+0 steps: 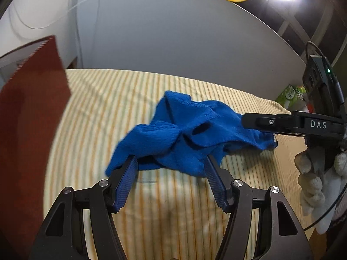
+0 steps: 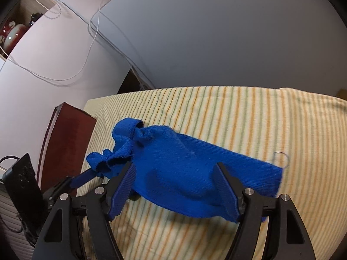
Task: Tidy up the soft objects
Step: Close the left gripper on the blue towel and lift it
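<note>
blue towel (image 1: 184,134) lies crumpled on the striped sheet (image 1: 97,112). left tongs (image 1: 171,164) spread wide, tips at its near edge; right tongs (image 2: 175,173) likewise spread, straddling its other end.

Your left wrist camera sits low over the striped cloth (image 1: 184,205), close to the blue towel (image 1: 184,134), looking past its near edge toward the white wall behind. Your right wrist camera looks along the towel (image 2: 184,169) from its right end, equally close, facing the red box (image 2: 65,143) beyond the towel's far end. Both views share the towel, striped cloth (image 2: 249,119), box (image 1: 28,130) and wall.
</note>
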Action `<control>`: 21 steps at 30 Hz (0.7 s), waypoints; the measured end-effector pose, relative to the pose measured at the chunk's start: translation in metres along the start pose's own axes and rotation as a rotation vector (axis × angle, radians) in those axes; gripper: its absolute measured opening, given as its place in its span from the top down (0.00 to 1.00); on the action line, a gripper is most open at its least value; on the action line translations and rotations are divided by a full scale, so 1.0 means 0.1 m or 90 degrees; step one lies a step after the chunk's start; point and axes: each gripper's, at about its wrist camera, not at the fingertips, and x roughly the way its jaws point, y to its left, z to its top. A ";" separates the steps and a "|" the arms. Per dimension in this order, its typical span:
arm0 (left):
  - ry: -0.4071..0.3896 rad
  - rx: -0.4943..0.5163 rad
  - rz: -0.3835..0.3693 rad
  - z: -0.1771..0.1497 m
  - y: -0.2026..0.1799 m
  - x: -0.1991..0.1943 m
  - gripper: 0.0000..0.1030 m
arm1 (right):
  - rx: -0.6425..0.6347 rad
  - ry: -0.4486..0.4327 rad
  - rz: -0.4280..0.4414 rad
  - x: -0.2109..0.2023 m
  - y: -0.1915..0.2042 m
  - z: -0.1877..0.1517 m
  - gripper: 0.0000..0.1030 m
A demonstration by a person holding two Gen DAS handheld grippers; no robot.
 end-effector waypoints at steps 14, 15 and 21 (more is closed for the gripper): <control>-0.008 0.065 -0.014 0.05 -0.26 0.18 0.42 | -0.028 0.035 0.025 0.24 0.29 0.04 0.51; -0.011 0.065 -0.015 0.04 -0.26 0.17 0.44 | -0.027 0.036 0.025 0.25 0.30 0.04 0.55; -0.014 0.066 -0.007 0.10 -0.34 0.24 0.83 | -0.018 0.045 0.054 0.31 0.37 0.03 0.81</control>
